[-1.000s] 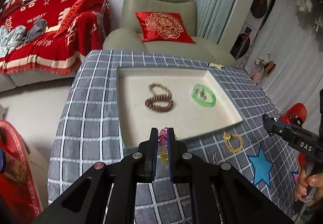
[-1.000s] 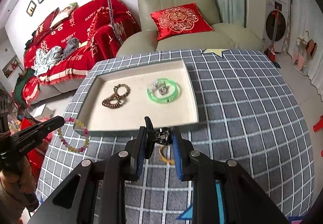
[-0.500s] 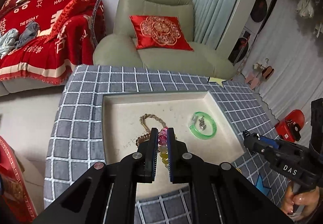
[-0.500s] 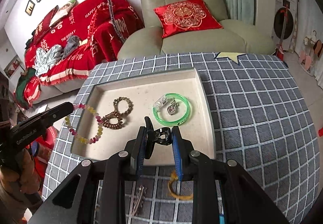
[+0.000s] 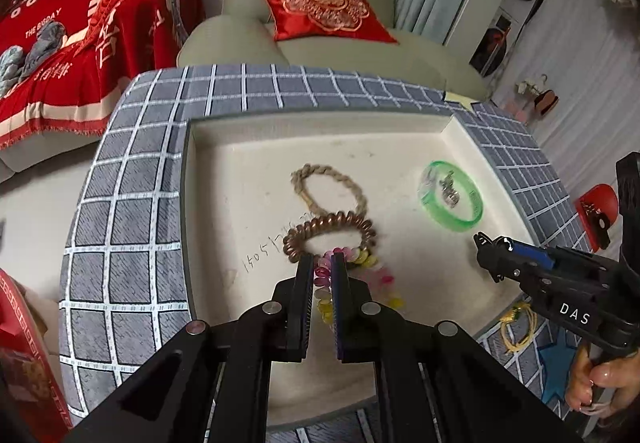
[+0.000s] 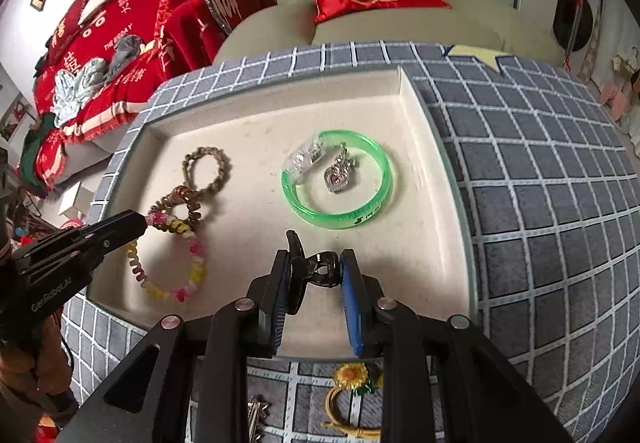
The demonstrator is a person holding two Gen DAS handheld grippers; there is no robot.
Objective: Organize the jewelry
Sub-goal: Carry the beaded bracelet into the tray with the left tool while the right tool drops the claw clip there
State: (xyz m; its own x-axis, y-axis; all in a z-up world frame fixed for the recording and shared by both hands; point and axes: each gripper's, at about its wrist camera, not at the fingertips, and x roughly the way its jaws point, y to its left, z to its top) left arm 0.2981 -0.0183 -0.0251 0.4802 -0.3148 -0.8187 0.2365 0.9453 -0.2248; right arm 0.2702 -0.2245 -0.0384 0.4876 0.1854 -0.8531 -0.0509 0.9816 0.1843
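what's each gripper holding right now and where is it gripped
Left gripper: a pastel bead bracelet, pinched at one spot on its loop. Right gripper: a small black hair clip, squeezed across its body.

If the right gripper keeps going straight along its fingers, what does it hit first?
Likely bare tray floor, just short of the green bangle. The right gripper holds a black hair clip, which would touch first. Depth unclear.

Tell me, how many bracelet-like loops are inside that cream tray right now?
4: a braided rope loop, a brown coil loop touching it, a green bangle toward the right, and a pastel beaded bracelet held by the left gripper.
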